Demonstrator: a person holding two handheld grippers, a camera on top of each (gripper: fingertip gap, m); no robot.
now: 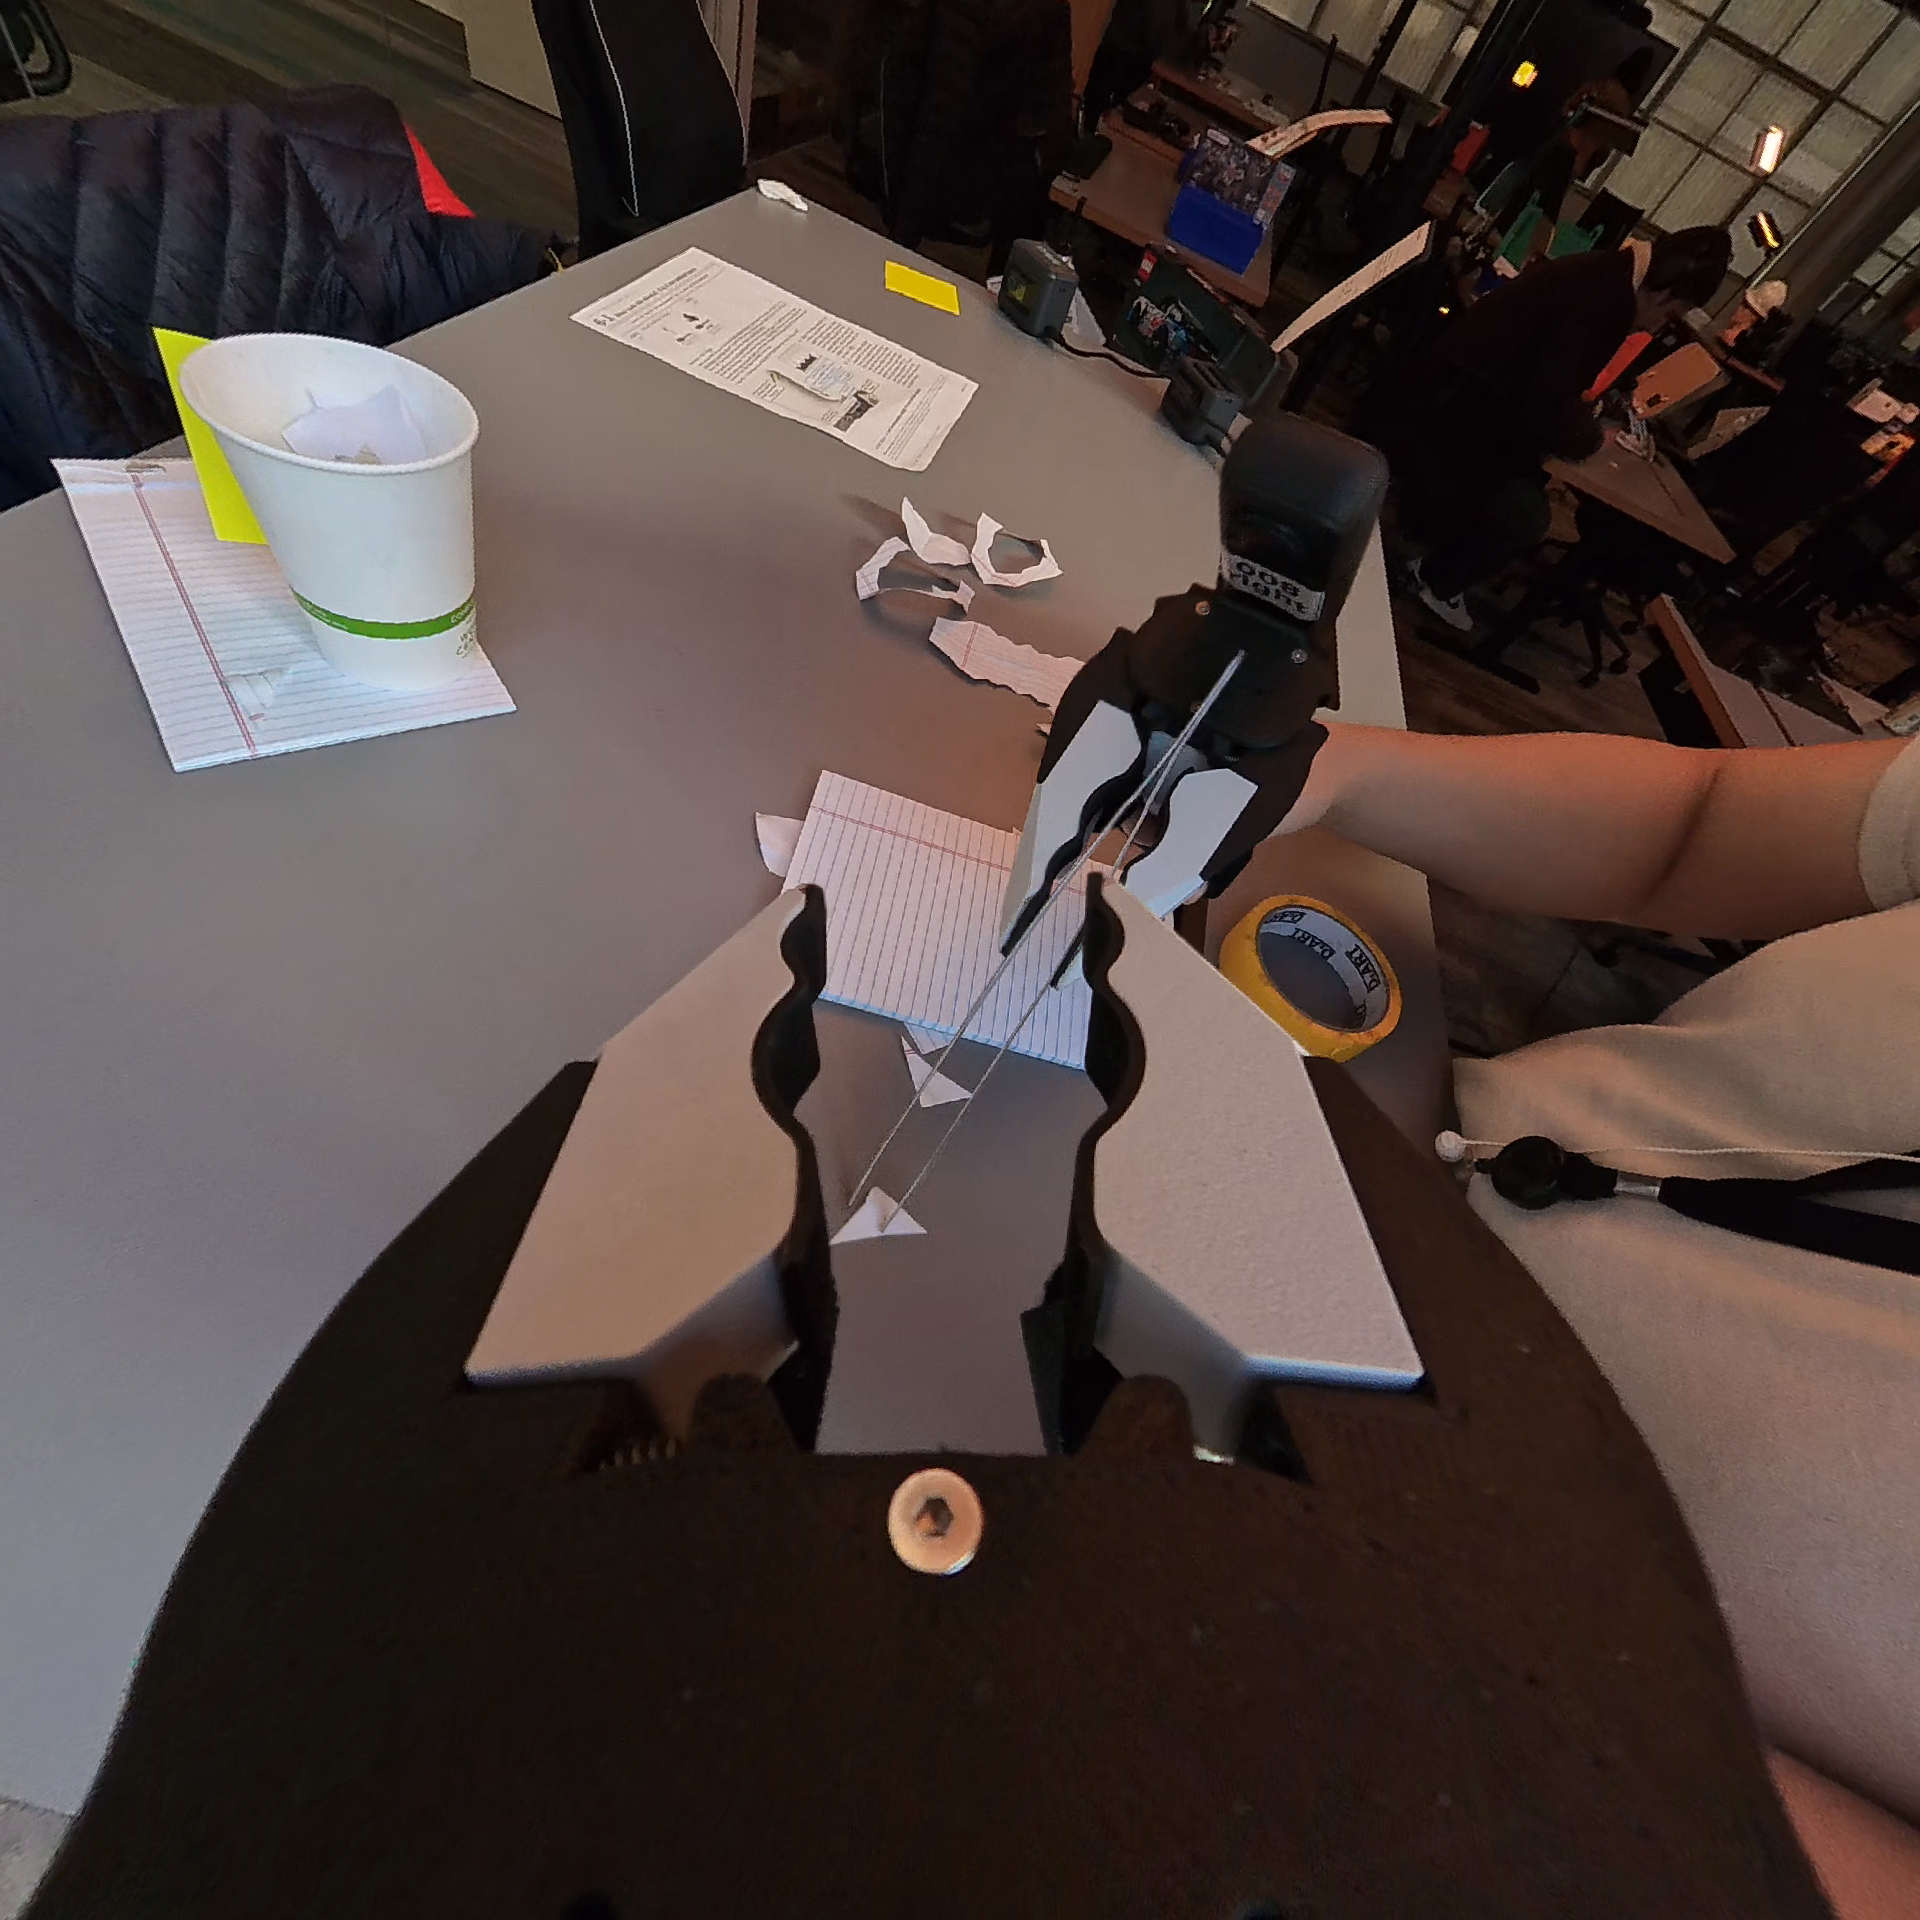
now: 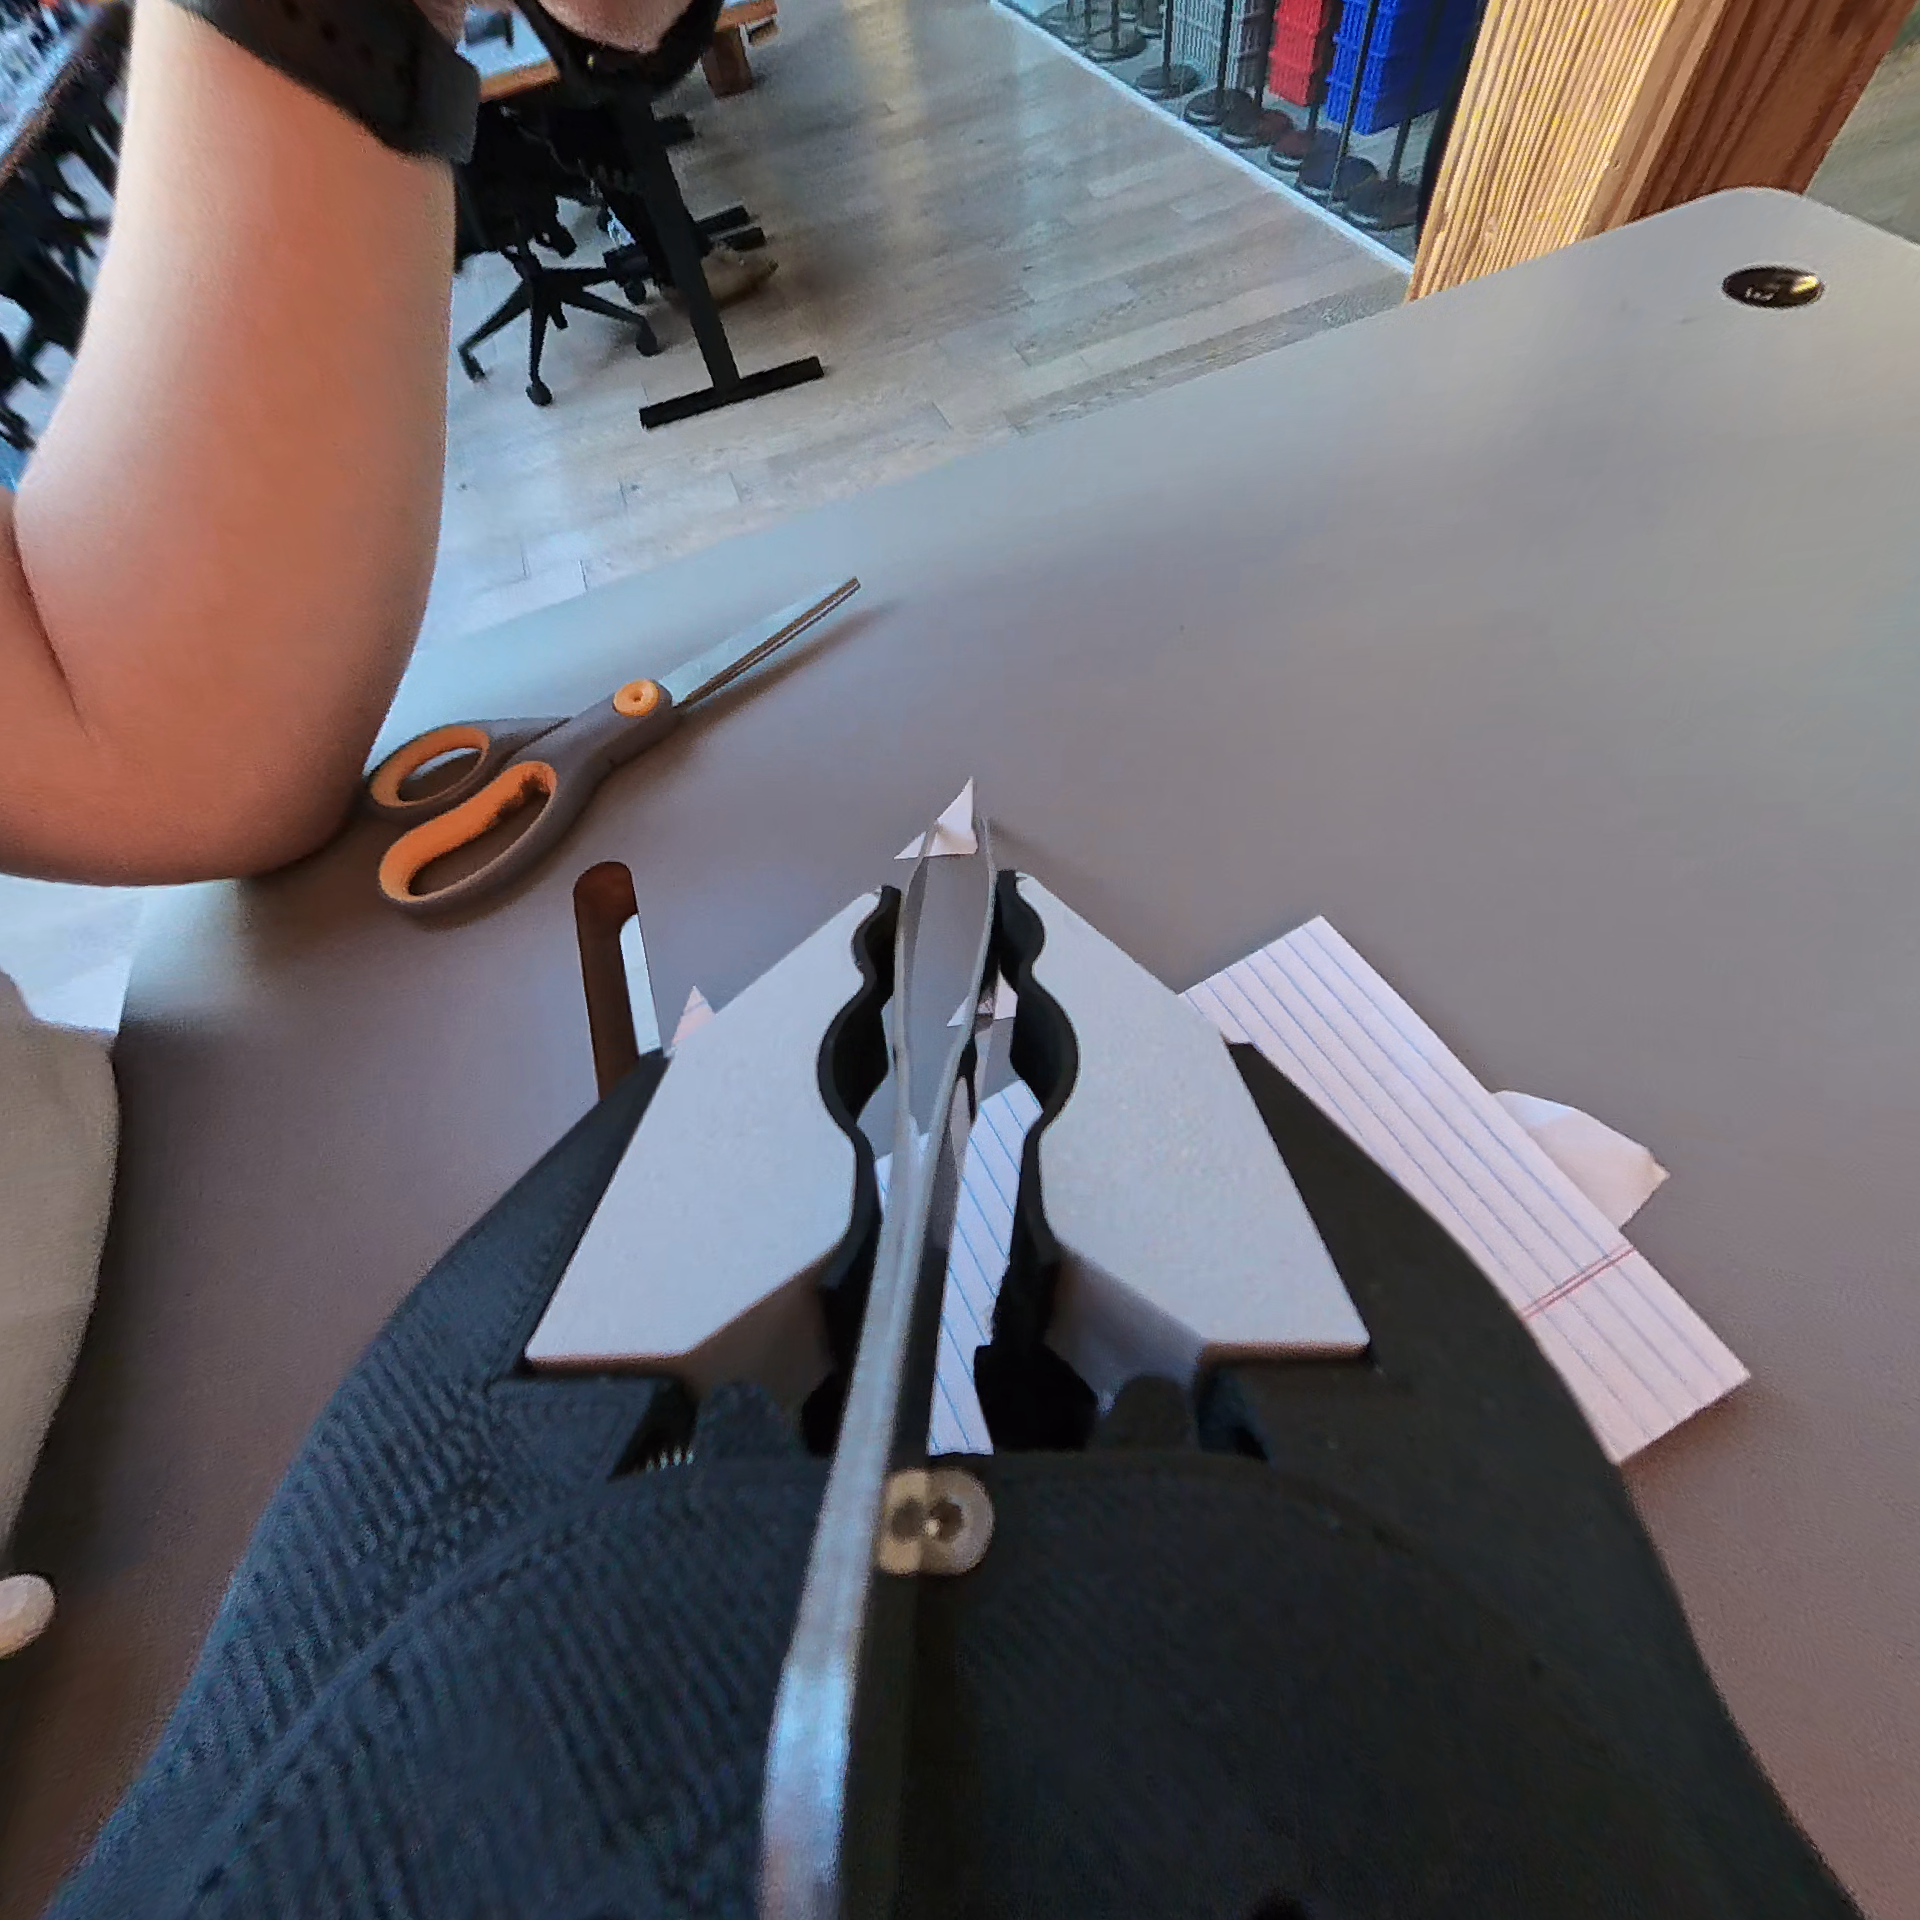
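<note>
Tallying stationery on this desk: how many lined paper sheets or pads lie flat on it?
2. One white lined pad sits under the white paper cup at the far left; one folded lined sheet lies beneath the right gripper. Torn scraps excluded; others may be hidden.

Right claw point(image 2: 943, 904) clamped, angled down at table; left claw point(image 1: 951, 914) spread wide.
</note>
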